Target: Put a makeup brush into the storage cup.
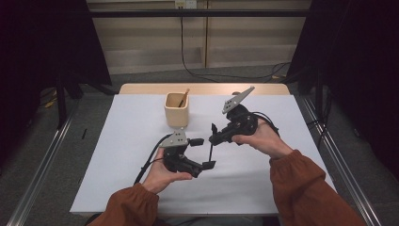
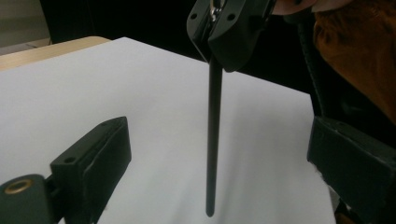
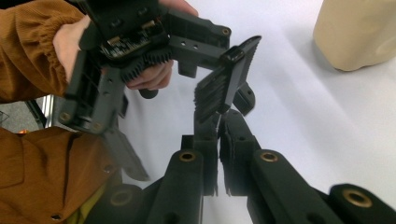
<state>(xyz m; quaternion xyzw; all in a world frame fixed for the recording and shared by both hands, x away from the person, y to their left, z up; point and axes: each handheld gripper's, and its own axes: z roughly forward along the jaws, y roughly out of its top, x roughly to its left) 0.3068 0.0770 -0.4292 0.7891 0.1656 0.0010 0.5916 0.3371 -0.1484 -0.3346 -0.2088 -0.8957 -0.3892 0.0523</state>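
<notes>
stick (image 2: 214, 140): hangs upright over the table (image 1: 117, 165), in front of the cup (image 1: 177, 113) | your right gripper (image 1: 212, 136): clenched on its top | your left gripper (image 1: 203, 153): jaws wide either side of it, not touching

The person wore rust-orange corduroy sleeves (image 1: 301, 181) with gathered, elasticated cuffs, coming in from the lower edge of the high view. Each hand-held gripper was matte black plastic: the left hand-held gripper (image 1: 203, 153), at lower centre, carried a pale grey three-cornered plate dotted with small holes and a black cable trailing down to the left, and the right hand-held gripper (image 1: 213, 133), right of centre, bore a like plate and a looping black cable. In the right gripper view brass-coloured screw bushes (image 3: 187, 156) sat in the black jaw arms, whose inner faces were ribbed like combs.
</notes>
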